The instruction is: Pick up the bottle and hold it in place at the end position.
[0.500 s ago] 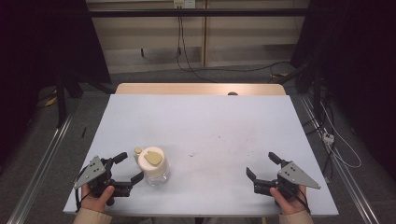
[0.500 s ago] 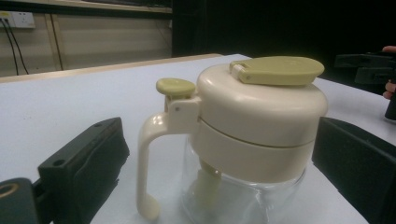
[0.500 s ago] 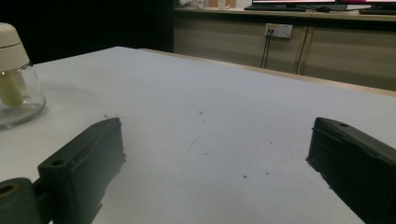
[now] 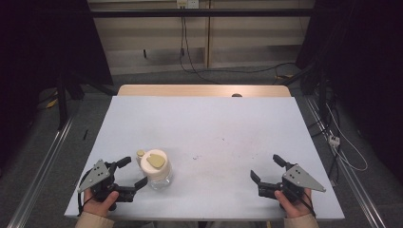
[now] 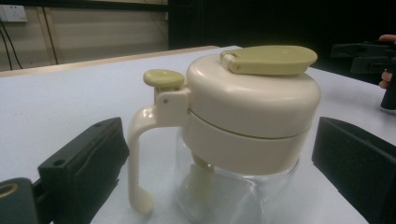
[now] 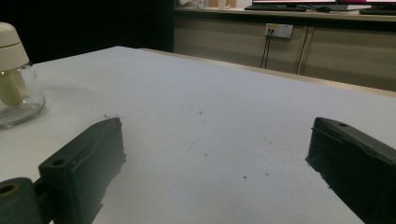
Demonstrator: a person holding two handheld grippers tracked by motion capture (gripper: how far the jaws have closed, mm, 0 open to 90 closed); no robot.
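Note:
A glass jar with a cream lid (image 4: 156,170) stands on the white table (image 4: 204,128) at the front left. Its lid carries an olive flip cap and a cream handle with a small knob. My left gripper (image 4: 132,172) is open just left of the jar, jaws pointing at it. In the left gripper view the jar (image 5: 243,135) sits close ahead between the two black jaws, apart from both. My right gripper (image 4: 268,168) is open at the front right over bare table. The right gripper view catches the jar (image 6: 16,79) far left.
A wooden strip (image 4: 204,90) runs along the table's far edge. Cables and a power strip (image 4: 333,139) lie on the floor to the right. A metal rail (image 4: 43,166) runs along the left side.

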